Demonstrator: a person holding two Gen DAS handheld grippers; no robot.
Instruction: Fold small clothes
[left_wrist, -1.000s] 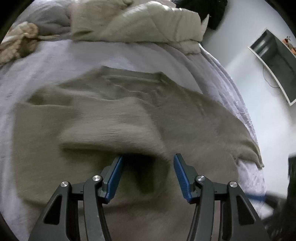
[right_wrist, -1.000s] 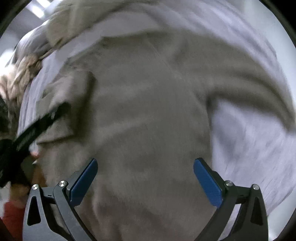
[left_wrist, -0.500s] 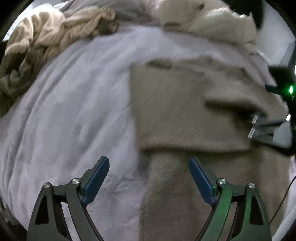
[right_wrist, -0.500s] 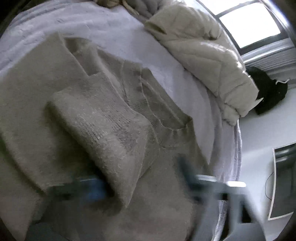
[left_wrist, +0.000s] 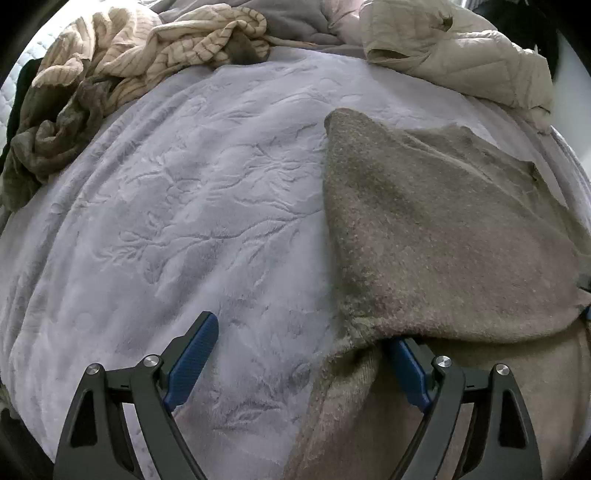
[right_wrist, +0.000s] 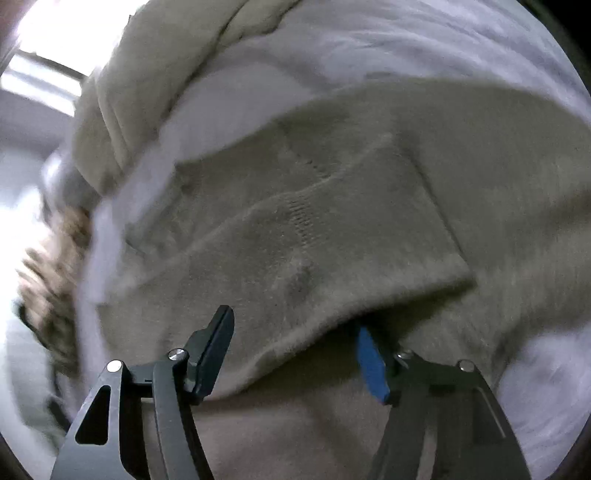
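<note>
Since half a second ago both grippers have dropped closer to the garment, and the right wrist view, then smeared with motion, now resolves both of its fingers. Largest in view, the bed (left_wrist: 177, 206) carries a pale lilac embossed cover that fills the ground ahead and to the left of the left gripper (left_wrist: 306, 360). On it lies the sweater (left_wrist: 443, 229), a taupe knit with one layer already turned over; its folded edge runs away from the fingers, ahead and right of the left gripper, directly ahead of the right gripper (right_wrist: 299, 350). Both grippers stand wide apart and hold nothing; on each, the right-hand finger tucks beneath the raised flap, the other outside it. The right gripper looks nearer the fold's middle, so the next pinch probably falls to it. A quilted cream jacket (left_wrist: 461, 55) and a heap of striped clothes (left_wrist: 147, 48) lie beyond. Bright window light (right_wrist: 37, 48) shows far left.
</note>
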